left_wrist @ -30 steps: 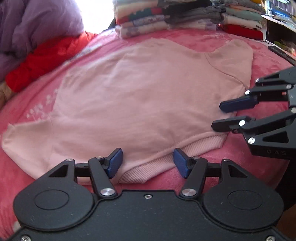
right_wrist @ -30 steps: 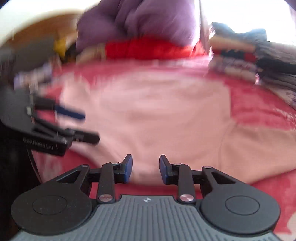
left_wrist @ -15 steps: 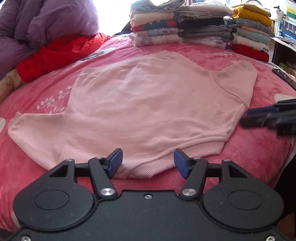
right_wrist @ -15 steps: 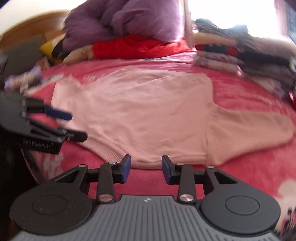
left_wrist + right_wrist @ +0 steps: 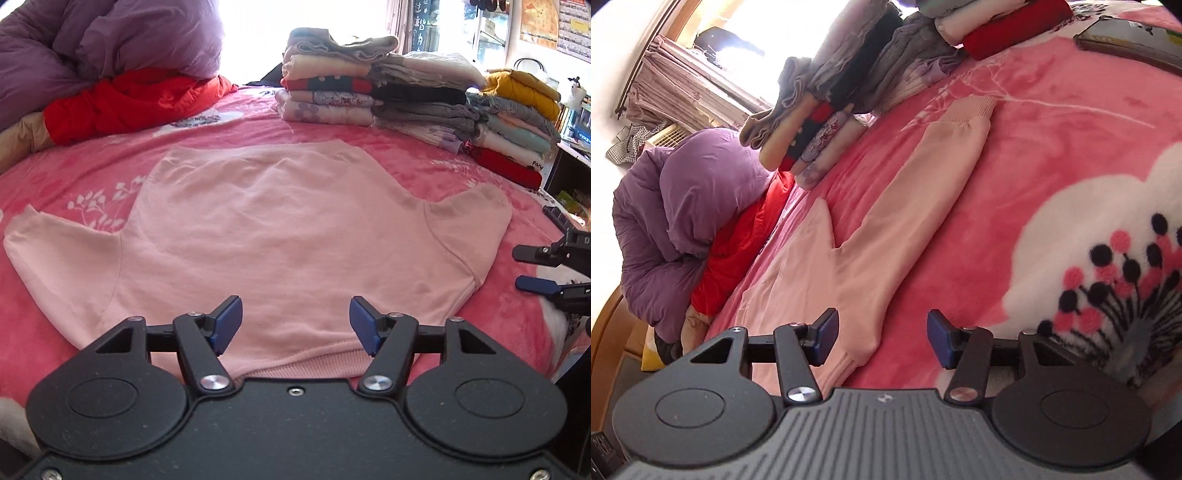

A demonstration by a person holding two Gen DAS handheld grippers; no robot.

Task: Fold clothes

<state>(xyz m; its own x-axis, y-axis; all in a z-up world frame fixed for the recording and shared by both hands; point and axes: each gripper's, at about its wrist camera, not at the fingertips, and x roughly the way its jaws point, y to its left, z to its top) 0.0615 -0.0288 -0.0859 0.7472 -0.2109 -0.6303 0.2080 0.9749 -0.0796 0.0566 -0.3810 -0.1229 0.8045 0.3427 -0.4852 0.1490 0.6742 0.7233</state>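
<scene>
Pale pink, the sweatshirt (image 5: pixel 280 236) lay flat on the pink blanket (image 5: pixel 436 173). The left gripper (image 5: pixel 295 325) hovered above its hem, jaws opening, gripping nothing. The right gripper (image 5: pixel 882 338) was opening beside the sleeve (image 5: pixel 916 206), likewise empty.

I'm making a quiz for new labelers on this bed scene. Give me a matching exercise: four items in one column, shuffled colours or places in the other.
Items:
1. sweatshirt
2. duvet
3. folded stacks
4. jacket

Descriptions:
A. red, tucked under the purple bundle
B. purple, bunched at far left
C. pale pink, spread flat on the blanket
D. piled along the far edge

Pairs: 1-C, 2-B, 3-D, 4-A
</scene>
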